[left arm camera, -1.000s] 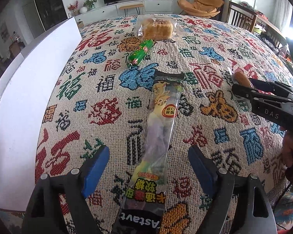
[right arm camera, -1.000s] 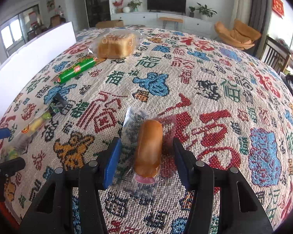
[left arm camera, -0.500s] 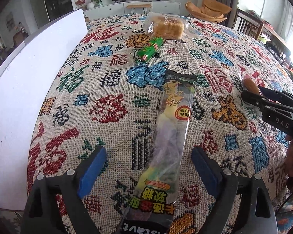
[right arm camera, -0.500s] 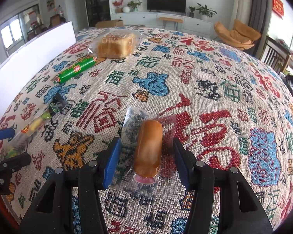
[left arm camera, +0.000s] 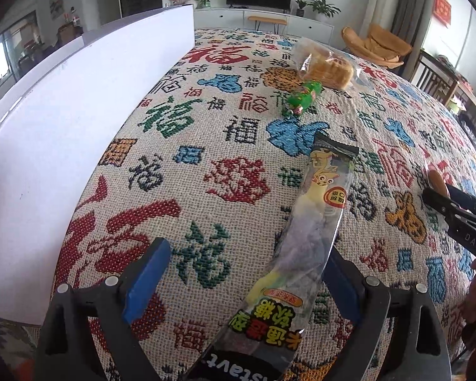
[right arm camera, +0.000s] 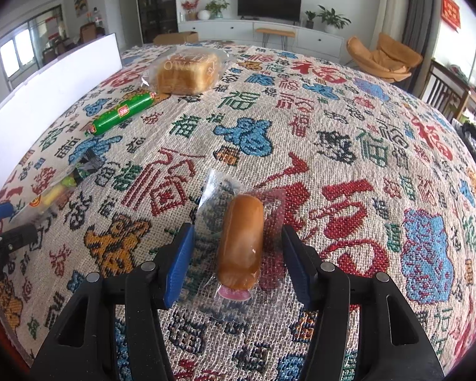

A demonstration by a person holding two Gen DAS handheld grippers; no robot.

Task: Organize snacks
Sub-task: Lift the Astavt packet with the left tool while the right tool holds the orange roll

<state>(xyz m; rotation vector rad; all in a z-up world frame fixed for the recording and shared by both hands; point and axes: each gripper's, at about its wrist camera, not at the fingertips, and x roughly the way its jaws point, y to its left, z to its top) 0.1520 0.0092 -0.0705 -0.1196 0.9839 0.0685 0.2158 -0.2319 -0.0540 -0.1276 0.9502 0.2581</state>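
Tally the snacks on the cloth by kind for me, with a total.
Bagged bread: 1
Green sausage stick: 1
Long candy pack: 1
Wrapped brown sausage: 1
Total: 4

"DAS" on right gripper [left arm camera: 453,209], seemingly

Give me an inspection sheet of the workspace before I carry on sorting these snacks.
Surface: patterned woven cloth, white board along one edge.
Job's things: candy packet, wrapped sausage, green sausage stick, bagged bread.
Clutter: nothing seen.
Grippers: left gripper open, candy packet between jaws, leaning at one pad; right gripper open around wrapped sausage; both jaws just opening.
Cables: nothing seen.
Surroundings: living room, TV, orange chair.
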